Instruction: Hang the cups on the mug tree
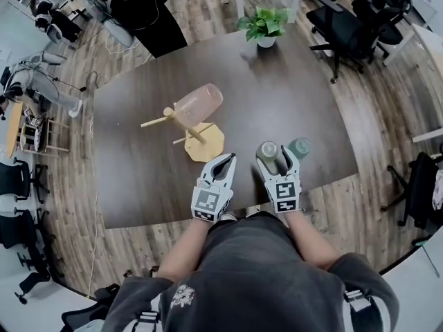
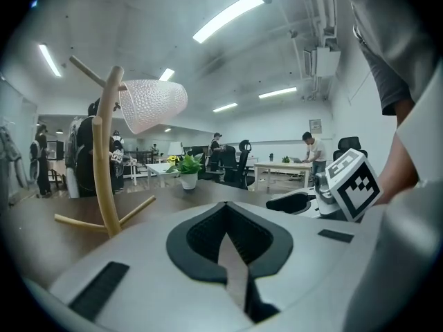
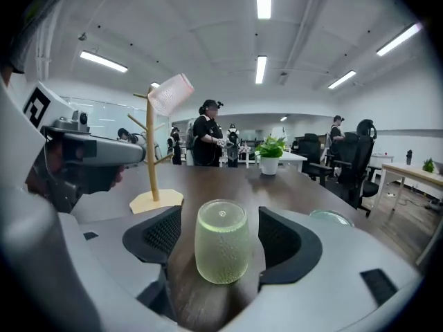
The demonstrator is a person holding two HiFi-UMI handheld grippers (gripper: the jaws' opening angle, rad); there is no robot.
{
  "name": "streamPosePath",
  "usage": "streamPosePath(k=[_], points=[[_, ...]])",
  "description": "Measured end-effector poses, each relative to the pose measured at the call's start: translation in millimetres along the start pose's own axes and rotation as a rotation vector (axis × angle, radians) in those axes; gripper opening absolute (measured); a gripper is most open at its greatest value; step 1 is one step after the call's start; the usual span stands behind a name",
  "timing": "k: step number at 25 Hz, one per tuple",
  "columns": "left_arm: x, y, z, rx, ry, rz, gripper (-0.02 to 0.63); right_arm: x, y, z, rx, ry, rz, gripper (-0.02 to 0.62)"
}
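Right gripper (image 3: 221, 216): jaws spread wide on either side of an upturned green cup (image 3: 221, 254), pads clear of its dimpled sides.
Left gripper (image 2: 225, 213): clenched tip to tip and empty, held low near the table's front edge.
Green cup: stands mouth-down on the dark table (image 1: 304, 81), with a teal cup (image 1: 300, 146) just beside it.
Mug tree (image 1: 199, 135): left of both cups, beyond the left gripper, with a pink cup (image 1: 199, 105) hung on an upper peg.
Backdrop: potted plant (image 1: 264, 25) at the table's far edge.
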State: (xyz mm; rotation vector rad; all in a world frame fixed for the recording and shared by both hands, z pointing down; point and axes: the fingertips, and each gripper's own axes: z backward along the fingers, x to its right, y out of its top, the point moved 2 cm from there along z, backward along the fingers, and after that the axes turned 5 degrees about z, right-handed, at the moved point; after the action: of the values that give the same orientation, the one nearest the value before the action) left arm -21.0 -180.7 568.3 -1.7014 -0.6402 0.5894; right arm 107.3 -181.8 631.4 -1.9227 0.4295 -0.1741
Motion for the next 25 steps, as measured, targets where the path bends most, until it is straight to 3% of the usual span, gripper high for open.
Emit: streamPosePath(k=[4, 12, 25], points=[[-3.4, -8.1, -5.4, -0.021, 0.008, 0.014, 0.008, 4.9, -15.3, -14.2, -0.057, 0.015, -0.004, 0.359], [-0.7, -17.6, -5.9, -0.05, -0.005, -0.037, 0.008, 4.9, -32.3, -30.6, -0.124, 0.039, -0.029, 0.35], [-15.2, -15.0, 0.0, -0.02, 0.062, 0.013, 0.008, 4.3, -20.7, -29.5, -0.068, 0.065, 0.006, 0.327]])
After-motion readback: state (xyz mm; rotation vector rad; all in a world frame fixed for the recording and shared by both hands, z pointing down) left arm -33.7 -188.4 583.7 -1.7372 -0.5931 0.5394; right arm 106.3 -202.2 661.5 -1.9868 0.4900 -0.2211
